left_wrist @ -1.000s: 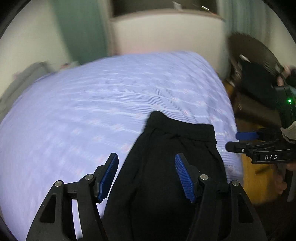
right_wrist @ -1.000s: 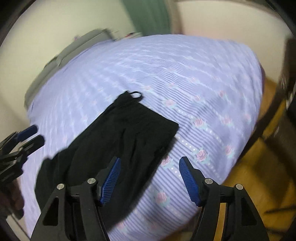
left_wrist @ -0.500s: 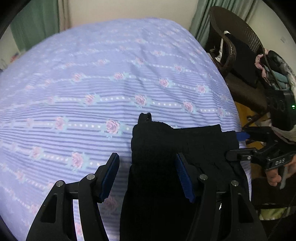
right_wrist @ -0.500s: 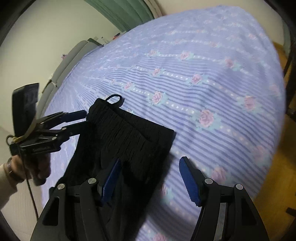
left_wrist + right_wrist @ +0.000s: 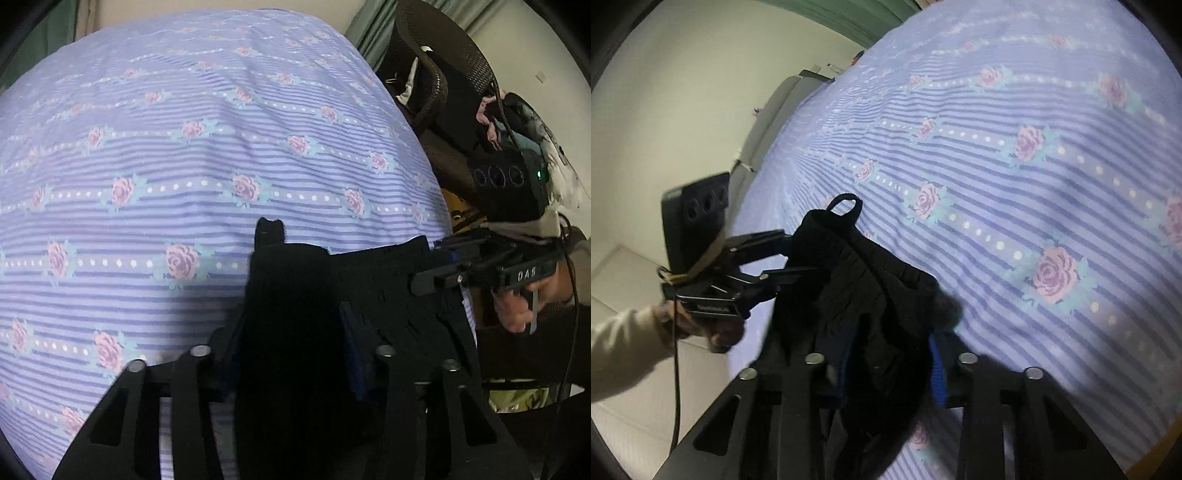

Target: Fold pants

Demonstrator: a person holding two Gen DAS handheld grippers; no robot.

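Observation:
Black pants (image 5: pixel 317 295) with a gathered waistband and a small hanging loop (image 5: pixel 270 225) lie at the near edge of a lilac striped bed sheet with roses (image 5: pixel 184 147). My left gripper (image 5: pixel 291 354) has its blue pads closed in on one end of the waistband. My right gripper (image 5: pixel 890 362) is closed on the other end of the waistband (image 5: pixel 857 280). The right gripper also shows in the left wrist view (image 5: pixel 443 266), at the waistband's right corner. The left gripper shows in the right wrist view (image 5: pixel 768 254), at the corner near the loop (image 5: pixel 846 205).
A dark wicker chair (image 5: pixel 436 74) piled with clothes stands to the right of the bed. Green curtains (image 5: pixel 369 29) hang behind it. A grey headboard (image 5: pixel 775 110) and cream wall lie at the bed's far side. Wooden floor (image 5: pixel 1167 435) shows off the bed's near edge.
Both grippers moved down onto the waistband and closed on its two ends. One second ago both were open above the pants.

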